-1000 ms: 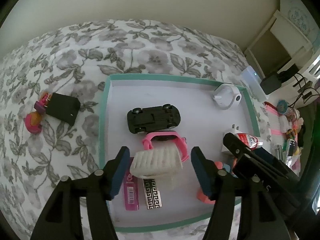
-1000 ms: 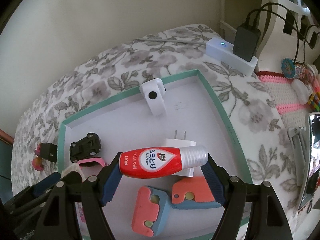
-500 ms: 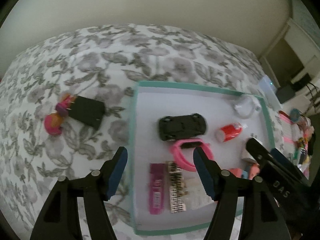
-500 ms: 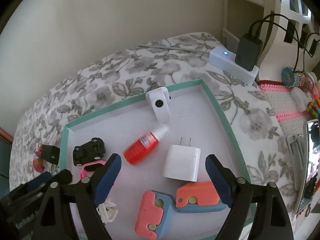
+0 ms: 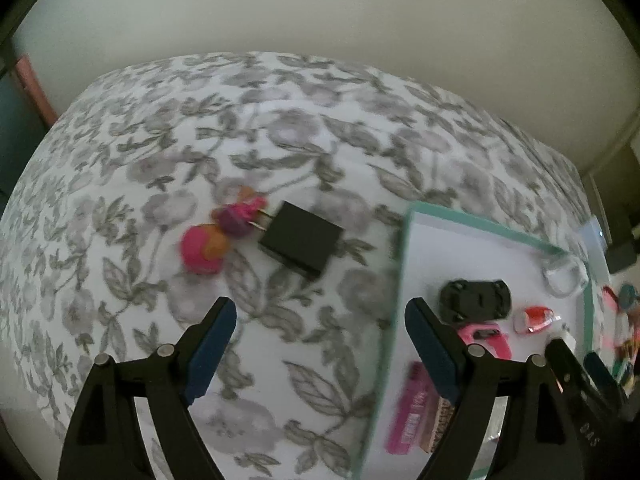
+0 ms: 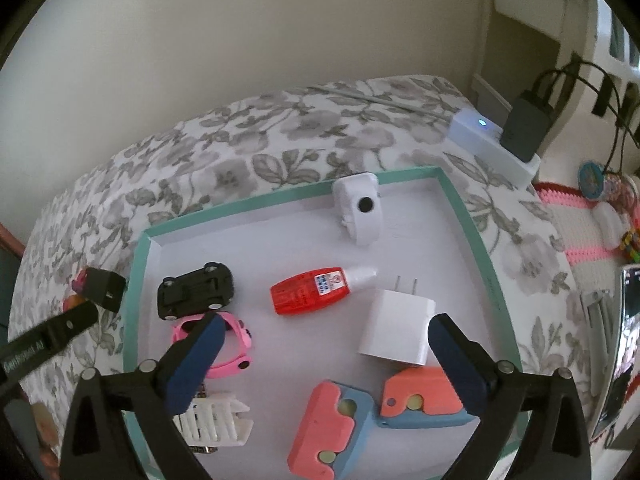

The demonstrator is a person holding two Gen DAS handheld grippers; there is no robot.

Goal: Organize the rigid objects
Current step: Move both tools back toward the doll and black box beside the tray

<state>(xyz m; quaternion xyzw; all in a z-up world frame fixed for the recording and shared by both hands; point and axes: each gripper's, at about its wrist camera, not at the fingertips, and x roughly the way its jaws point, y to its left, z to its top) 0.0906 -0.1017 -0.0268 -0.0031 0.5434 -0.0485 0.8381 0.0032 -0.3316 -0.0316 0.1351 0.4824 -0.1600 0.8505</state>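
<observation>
Charger (image 5: 301, 243), black, flat on the bedspread (image 5: 312, 128), outside the tray (image 5: 390, 320) — that's my next pick, I judge. From my left fingers (image 5: 320, 350) it lies at about 12 o'clock, slightly toward 11, near but clearly apart, nothing between. Left fingers spread wide and opening further, empty. Charger sits off the tray's left rim, just beside a pink toy (image 5: 218, 236) at its 9 o'clock; prongs touch or nearly touch the toy, can't tell through blur.

Axis: the block is close to square, prongs-to-back line runs roughly 10 to 4 o'clock in the left view, prongs pointing to 10. Flat sides face about 1 and 7 o'clock, so my fingers, spread along 9–3, would want some wrist roll to close across them, I judge.

Nearer hand: left, plainly. In the right view the charger (image 6: 105, 289) is far off at 9 o'clock, beyond the tray rim (image 6: 134, 300), with the left gripper body in the way.

Right fingers (image 6: 322, 354) spread to the widest, opening further, gripping nothing, hanging over the tray. Below them: red bottle (image 6: 312, 294) on its side, nozzle pointing to 3 o'clock, long axis about 8–2; white charger (image 6: 397, 334), prongs to 12.

Risk, as a guess: the toy crowds the prong end, so closing near there could drag it along.
</observation>
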